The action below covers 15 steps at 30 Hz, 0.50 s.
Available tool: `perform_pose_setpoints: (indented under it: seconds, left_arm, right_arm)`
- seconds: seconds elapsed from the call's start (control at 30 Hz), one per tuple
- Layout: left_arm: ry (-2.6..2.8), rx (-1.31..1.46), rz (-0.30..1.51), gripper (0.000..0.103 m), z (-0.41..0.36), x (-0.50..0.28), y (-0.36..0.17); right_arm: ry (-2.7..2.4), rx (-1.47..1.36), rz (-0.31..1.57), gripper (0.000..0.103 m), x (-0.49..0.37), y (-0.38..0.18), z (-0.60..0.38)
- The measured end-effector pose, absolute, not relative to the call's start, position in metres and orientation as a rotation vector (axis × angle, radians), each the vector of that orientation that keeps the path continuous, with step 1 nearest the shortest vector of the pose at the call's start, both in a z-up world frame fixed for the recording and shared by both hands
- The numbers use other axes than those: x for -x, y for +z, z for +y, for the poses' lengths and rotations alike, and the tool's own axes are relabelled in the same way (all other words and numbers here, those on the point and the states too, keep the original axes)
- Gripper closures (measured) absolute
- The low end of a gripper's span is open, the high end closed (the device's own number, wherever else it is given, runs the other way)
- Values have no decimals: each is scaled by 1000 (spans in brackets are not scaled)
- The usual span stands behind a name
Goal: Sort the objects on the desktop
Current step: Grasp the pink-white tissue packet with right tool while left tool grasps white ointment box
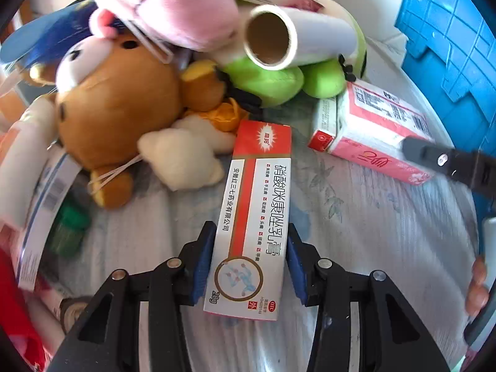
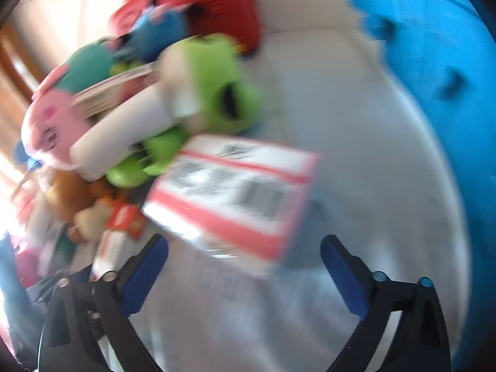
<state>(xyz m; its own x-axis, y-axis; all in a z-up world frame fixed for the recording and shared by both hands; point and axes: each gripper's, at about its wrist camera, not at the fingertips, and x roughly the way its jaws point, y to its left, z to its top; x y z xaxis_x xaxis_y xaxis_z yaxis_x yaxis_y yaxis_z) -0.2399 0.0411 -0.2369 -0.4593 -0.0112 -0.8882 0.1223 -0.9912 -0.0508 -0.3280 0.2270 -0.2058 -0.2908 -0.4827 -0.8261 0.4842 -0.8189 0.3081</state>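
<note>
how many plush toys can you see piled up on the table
3 clearly: a brown bear at left, a pink plush on top behind it, and a green plush under the white roll. Blue fabric at the pile's edge may be more; others may be hidden.

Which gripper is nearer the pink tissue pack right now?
Right. The right gripper hangs open just short of the pink tissue pack; the left gripper, clamping the ointment box, is farther off.

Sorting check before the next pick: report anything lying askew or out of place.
The white roll with a cardboard core lies tilted on top of the green plush toy in a jumbled pile of toys. The pink tissue pack lies askew on the tablecloth.
</note>
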Motion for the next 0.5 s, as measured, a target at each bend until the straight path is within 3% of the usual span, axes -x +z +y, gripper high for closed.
perform_pose_setpoints:
  seconds: [0.17, 0.33, 0.43, 0.5]
  left_arm:
    - [-2566, -1576, 194, 60, 13, 212, -241]
    - [-2574, -1560, 208, 60, 7, 204, -242]
    - [-2556, -1606, 263, 57, -2, 208, -245]
    - [-2553, -1608, 232, 49, -6, 209, -243]
  right_arm:
    - [-1839, -1331, 80, 9, 278, -200, 193]
    - [-2076, -1236, 290, 0, 270, -179, 212]
    - [-2100, -1275, 278, 0, 300, -183, 211]
    - [-2107, -1305, 297, 0, 306, -189, 205]
